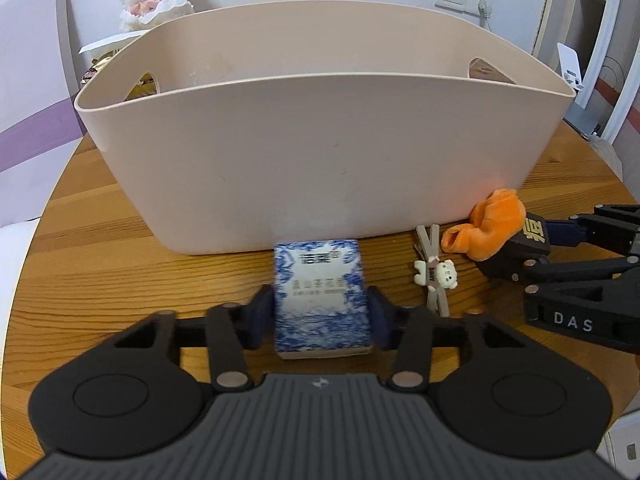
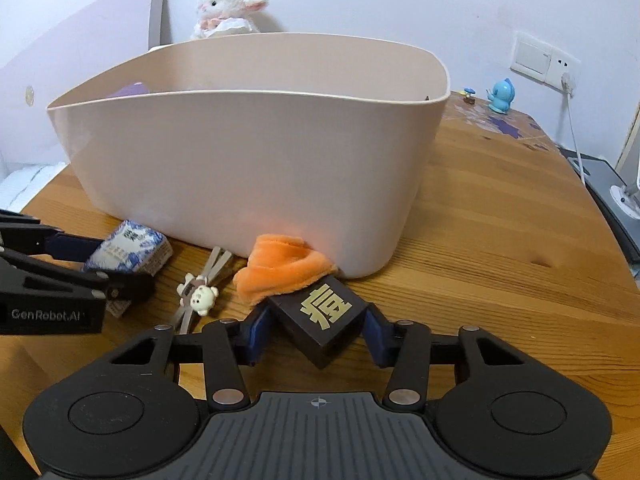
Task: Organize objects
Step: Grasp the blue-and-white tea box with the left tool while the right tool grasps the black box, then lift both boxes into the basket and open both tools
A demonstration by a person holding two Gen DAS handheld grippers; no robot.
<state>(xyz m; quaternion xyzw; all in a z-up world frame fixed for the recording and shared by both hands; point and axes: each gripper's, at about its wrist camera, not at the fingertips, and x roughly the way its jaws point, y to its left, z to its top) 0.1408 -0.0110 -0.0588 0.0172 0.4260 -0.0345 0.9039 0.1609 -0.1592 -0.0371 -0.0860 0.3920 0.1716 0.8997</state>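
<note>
On my left, my left gripper (image 1: 321, 316) has its blue pads pressed against both sides of a blue-and-white tissue pack (image 1: 320, 300), closed to the pack's width; the pack lies on the wooden table (image 1: 120, 272), its far end just in front of the near wall of the beige plastic bin (image 1: 320, 152). I cannot tell whether the pack is lifted clear of the wood or resting on it. Moving right, a hair clip with a small cream bear charm (image 1: 434, 276) lies flat on the table between my two grippers, near the bin's base and touching neither tool. Next comes an orange plush cloth (image 2: 282, 272), bunched up against the bin's lower wall and draped over the top corner of a dark cube with a gold character (image 2: 326, 320). My right gripper (image 2: 316, 332) is clamped on that cube, pads on two opposite faces, the cube turned with one corner pointing back toward the camera. In the left wrist view the bin's interior shows handle cut-outs at each end; I can't make out its floor. Behind it a white plush lamb (image 2: 228, 10) sits by the wall, and at far right a small blue figurine (image 2: 500, 98) stands on the table's back edge.
</note>
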